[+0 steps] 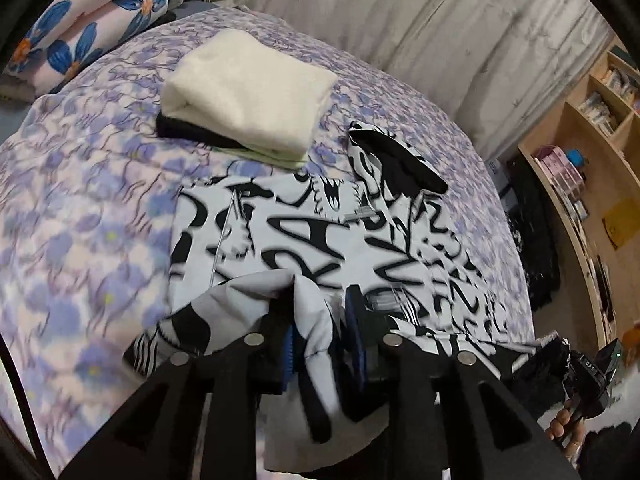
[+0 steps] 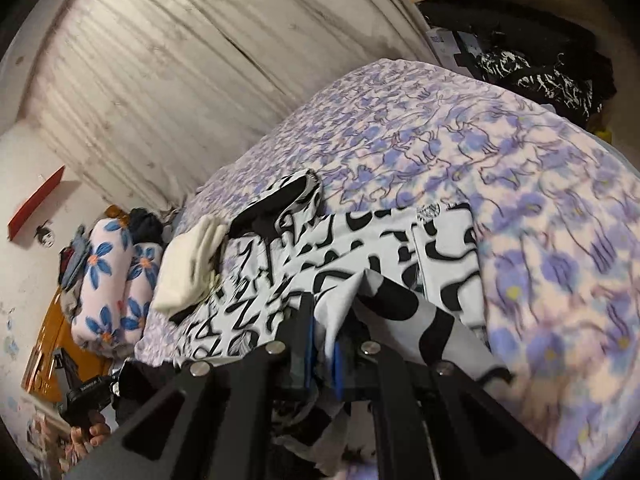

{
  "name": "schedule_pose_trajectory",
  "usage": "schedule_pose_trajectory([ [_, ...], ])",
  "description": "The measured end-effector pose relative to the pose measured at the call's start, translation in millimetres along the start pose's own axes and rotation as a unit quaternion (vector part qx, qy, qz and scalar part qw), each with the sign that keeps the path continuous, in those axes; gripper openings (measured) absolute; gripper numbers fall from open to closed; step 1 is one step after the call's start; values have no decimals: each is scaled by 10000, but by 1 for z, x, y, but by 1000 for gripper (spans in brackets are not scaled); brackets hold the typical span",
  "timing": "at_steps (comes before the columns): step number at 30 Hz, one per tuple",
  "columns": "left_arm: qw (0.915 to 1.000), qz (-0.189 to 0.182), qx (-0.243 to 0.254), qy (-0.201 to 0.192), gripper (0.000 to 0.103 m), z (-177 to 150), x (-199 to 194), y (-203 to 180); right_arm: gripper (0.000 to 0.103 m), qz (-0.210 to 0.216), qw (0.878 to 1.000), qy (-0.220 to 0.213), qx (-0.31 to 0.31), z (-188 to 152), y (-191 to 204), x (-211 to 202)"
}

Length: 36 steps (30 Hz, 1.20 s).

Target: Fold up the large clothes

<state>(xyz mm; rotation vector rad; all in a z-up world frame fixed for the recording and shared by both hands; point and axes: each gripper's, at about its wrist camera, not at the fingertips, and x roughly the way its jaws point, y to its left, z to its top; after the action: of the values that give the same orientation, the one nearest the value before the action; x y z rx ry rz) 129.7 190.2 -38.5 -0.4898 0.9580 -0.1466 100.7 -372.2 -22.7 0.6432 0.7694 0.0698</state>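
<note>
A black-and-white patterned garment lies spread on the bed, and its collar end is flipped up at the far side. My left gripper stands over the garment's near edge. Its blue pads sit apart, with a raised fold of the fabric loose between them. In the right wrist view my right gripper has its pads close together, pinching another fold of the same garment. The right gripper's body and a hand show at the left wrist view's lower right corner.
A folded stack with a cream piece on top sits beyond the garment on the purple flowered bedspread. Blue-flowered pillows lie at the head. A ribbed wall runs behind the bed, and a wooden shelf and dark clothes stand beside it.
</note>
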Motion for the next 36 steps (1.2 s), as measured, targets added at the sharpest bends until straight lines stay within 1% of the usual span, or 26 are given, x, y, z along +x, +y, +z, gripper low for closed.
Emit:
schedule_pose_trajectory([
  [1, 10000, 23, -30, 32, 28, 8, 11, 1, 13, -38, 9999, 29, 113, 5, -3, 10],
  [2, 9999, 58, -62, 54, 32, 15, 20, 2, 14, -88, 9997, 75, 211, 11, -6, 20],
  [3, 9999, 117, -82, 36, 45, 22, 29, 3, 21, -140, 9994, 97, 288, 17, -9, 30],
  [4, 9998, 203, -75, -47, 56, 30, 36, 3, 34, -190, 9992, 91, 338, 21, -11, 38],
  [5, 9995, 273, -79, -145, 77, 35, 40, 5, 41, -229, 9989, 65, 398, 25, -15, 45],
  [6, 9990, 323, -118, -281, 88, 42, 44, 6, 54, -230, 9987, 17, 445, 29, -18, 51],
  [7, 9988, 322, -148, -346, 89, 48, 49, 8, 58, -230, 9986, -20, 468, 32, -20, 56],
  [9, 9991, 313, -160, -253, 89, 57, 61, 12, 58, -279, 9988, 6, 414, 35, -23, 67],
  [11, 9991, 397, -90, -119, 89, 64, 75, 15, 58, -368, 9988, 123, 291, 37, -24, 79],
  [13, 9987, 499, 51, 21, 89, 65, 88, 19, 58, -425, 9985, 312, 166, 36, -27, 93],
  [17, 9962, 675, 425, 340, 89, 58, 116, 26, 58, -691, 9936, 857, -242, 30, -35, 126],
  [19, 9938, 752, 663, 486, 89, 54, 128, 26, 58, -828, 9890, 1134, -456, 26, -39, 142],
  [21, 9902, 832, 950, 597, 89, 51, 139, 25, 58, -852, 9846, 1365, -676, 22, -42, 155],
  [25, 9816, 989, 1418, 811, 89, 44, 157, 20, 58, -857, 9759, 1695, -1077, 17, -42, 173],
  [29, 9714, 1228, 1766, 1006, 89, 40, 177, 15, 58, -915, 9696, 1786, -1399, 16, -37, 185],
  [32, 9706, 1195, 1831, 1002, 88, 38, 184, 11, 58, -897, 9661, 1726, -1700, 12, -28, 191],
  [33, 9708, 1195, 1848, 956, 79, 38, 185, 9, 57, -951, 9637, 1704, -1825, 9, -25, 191],
  [34, 9708, 1157, 1878, 946, 68, 37, 186, 6, 52, -1013, 9611, 1675, -1948, 6, -21, 192],
  [35, 9714, 1044, 1906, 956, 39, 36, 186, 2, 35, -1031, 9590, 1689, -2031, 4, -19, 192],
  [36, 9697, 1186, 1932, 908, 29, 35, 185, -1, 18, -1061, 9579, 1680, -2073, 2, -18, 192],
])
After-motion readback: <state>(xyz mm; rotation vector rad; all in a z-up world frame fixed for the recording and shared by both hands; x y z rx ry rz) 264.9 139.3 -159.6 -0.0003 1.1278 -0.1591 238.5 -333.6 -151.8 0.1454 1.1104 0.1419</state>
